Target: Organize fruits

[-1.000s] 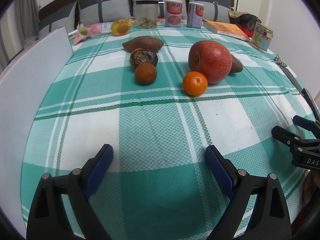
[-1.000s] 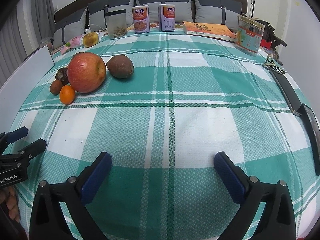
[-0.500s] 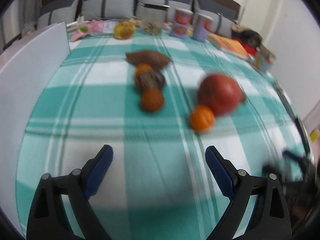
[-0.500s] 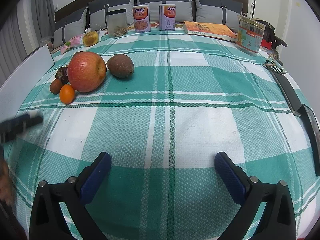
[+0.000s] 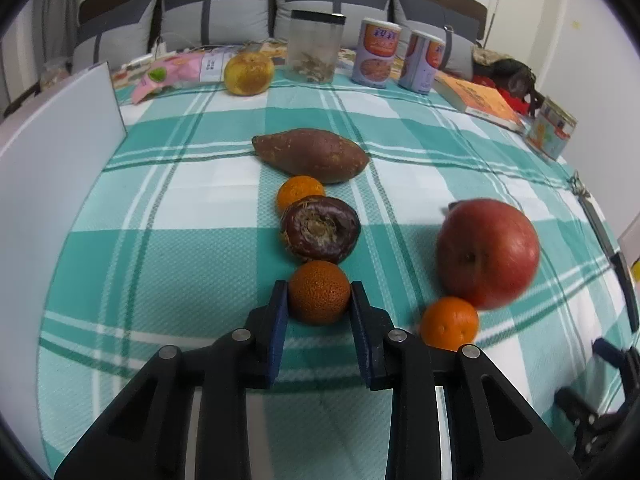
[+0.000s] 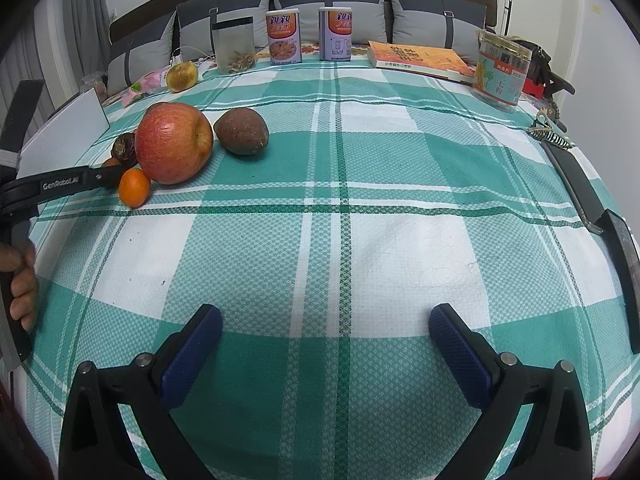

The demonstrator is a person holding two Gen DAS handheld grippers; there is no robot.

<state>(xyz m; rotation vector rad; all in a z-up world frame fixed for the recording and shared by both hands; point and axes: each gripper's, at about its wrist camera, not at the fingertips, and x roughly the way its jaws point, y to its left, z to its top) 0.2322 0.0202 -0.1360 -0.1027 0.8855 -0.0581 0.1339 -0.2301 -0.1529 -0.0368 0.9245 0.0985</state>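
Note:
On the green plaid cloth, a small dark orange fruit (image 5: 319, 299) sits between the blue pads of my left gripper (image 5: 319, 293). The jaws are closing on it and both pads touch its sides. Behind it in a row lie a dark brown fruit (image 5: 320, 229), a small orange (image 5: 300, 191) and a sweet potato (image 5: 312, 155). To the right stands a big red apple (image 5: 488, 254) with a mandarin (image 5: 449, 323) in front of it. My right gripper (image 6: 326, 340) hangs open over bare cloth, far from the apple (image 6: 173, 142).
A white board (image 5: 52, 152) stands along the left edge. At the back are a yellow fruit (image 5: 248, 74), a clear jar (image 5: 316, 52), two cans (image 5: 376, 54), a book (image 5: 478, 98) and a tin (image 6: 502, 72). A black strap (image 6: 576, 184) lies at the right edge.
My left gripper has moved forward to the dark orange fruit and its jaws have gone from wide open to closed on it. The right gripper has stayed still and open.

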